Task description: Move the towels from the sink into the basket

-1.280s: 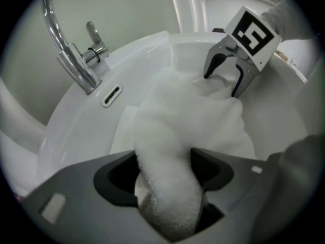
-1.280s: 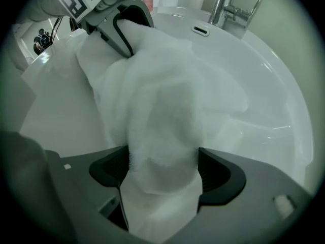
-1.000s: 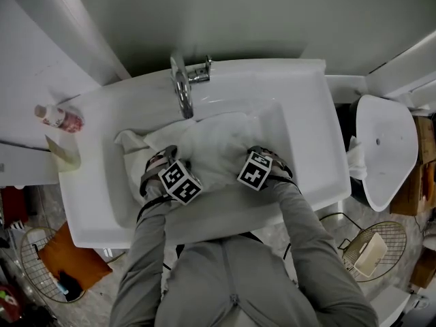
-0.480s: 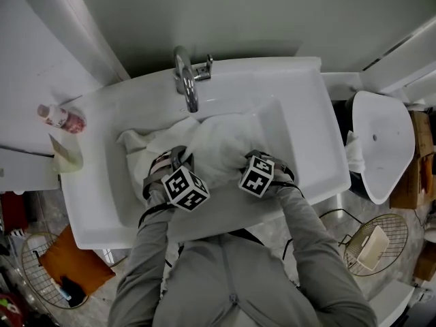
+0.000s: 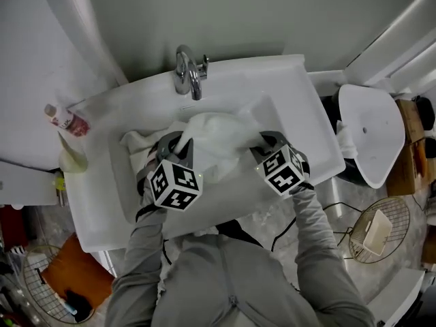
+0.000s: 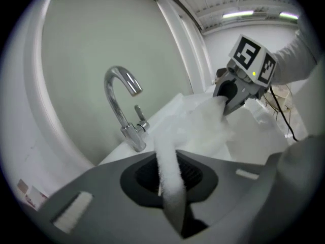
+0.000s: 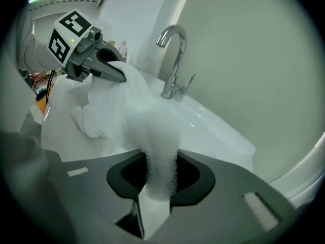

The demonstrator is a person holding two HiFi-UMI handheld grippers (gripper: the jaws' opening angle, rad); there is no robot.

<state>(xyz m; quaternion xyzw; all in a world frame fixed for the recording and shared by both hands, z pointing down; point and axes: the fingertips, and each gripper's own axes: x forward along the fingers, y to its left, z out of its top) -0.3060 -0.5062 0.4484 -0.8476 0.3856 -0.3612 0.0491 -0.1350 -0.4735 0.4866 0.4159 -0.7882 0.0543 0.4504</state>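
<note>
A white towel (image 5: 212, 136) hangs stretched between my two grippers above the white sink (image 5: 310, 125). My left gripper (image 5: 178, 147) is shut on its left end, and the cloth (image 6: 195, 123) runs pinched from between those jaws (image 6: 171, 202). My right gripper (image 5: 262, 143) is shut on the other end, where a fold of the towel (image 7: 134, 113) is clamped (image 7: 158, 184). Each gripper shows in the other's view, biting the cloth (image 6: 228, 98) (image 7: 116, 74). More white cloth (image 5: 135, 142) lies in the basin at the left.
A chrome faucet (image 5: 189, 73) stands behind the basin. A small bottle (image 5: 65, 120) and a yellowish item (image 5: 72, 159) sit left of the sink. A toilet (image 5: 371, 128) is at the right. Wire baskets stand on the floor at lower right (image 5: 379, 234) and lower left (image 5: 37, 285).
Both grippers went from open, down on the towel in the basin, to shut on it. They have risen and spread apart, lifting the towel up between them.
</note>
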